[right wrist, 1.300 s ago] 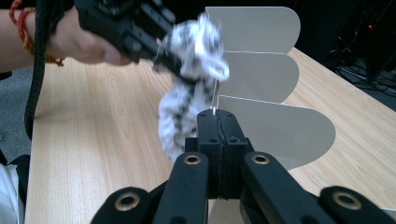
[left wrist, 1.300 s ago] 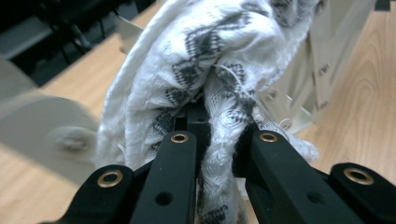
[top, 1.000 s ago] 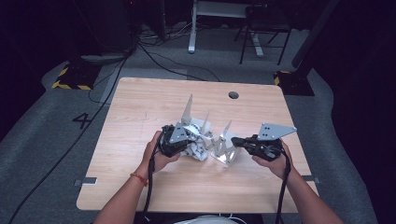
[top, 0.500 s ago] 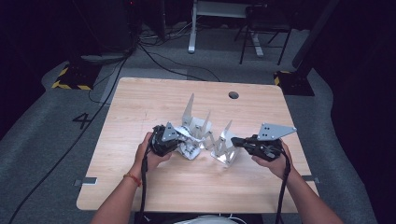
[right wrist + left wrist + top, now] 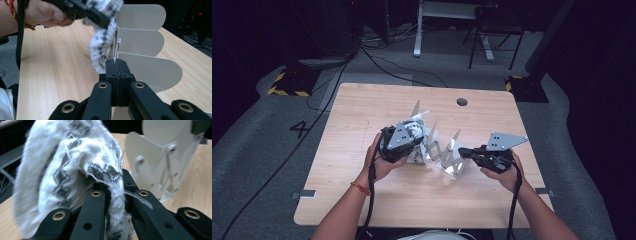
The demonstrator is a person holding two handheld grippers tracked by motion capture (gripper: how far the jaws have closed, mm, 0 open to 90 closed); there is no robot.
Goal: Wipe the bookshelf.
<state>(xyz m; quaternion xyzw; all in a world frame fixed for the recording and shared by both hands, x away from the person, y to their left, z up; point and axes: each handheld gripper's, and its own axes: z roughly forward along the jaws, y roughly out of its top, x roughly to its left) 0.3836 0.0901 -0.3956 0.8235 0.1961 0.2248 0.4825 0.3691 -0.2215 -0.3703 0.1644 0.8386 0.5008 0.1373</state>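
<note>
Hidden or unclear: in the high view the left claw (image 5: pixel 408 142) sits under its own grey plate, so the jaws cannot be seen there. The cloth (image 5: pixel 414 131), white knit with black zigzag pattern, is partly covered by that claw and hand. In the left gripper view the cloth (image 5: pixel 75 175) bulges over most of the frame and is cut off at the top and bottom edges; its frayed threads blur at close range. Whether the cloth's lower end touches the counter (image 5: pixel 362 115) cannot be told from any view.

Left claw (image 5: pixel 113 187): closed, pinching a fold of the cloth between the two black jaws. In the right gripper view this claw (image 5: pixel 100 21) comes in from the upper left, with the cloth (image 5: pixel 103 47) hanging below it as a twisted roll, just beside the rack.

Right claw (image 5: pixel 116 66): jaws pressed together on the thin near edge of the metal rack (image 5: pixel 147 67). Its base is cut off behind the claw.

Rack: an upright light-grey divider stand (image 5: pixel 447 152) with several rounded plates, at the middle of the wooden counter, between the two hands. Cloth lies at its left end, at the leftmost plates. Whether it is inside a slot or only leaning against a plate (image 5: pixel 155 167) is not resolvable.

Right claw in the high view (image 5: pixel 464 152): at the rack's right end.
</note>
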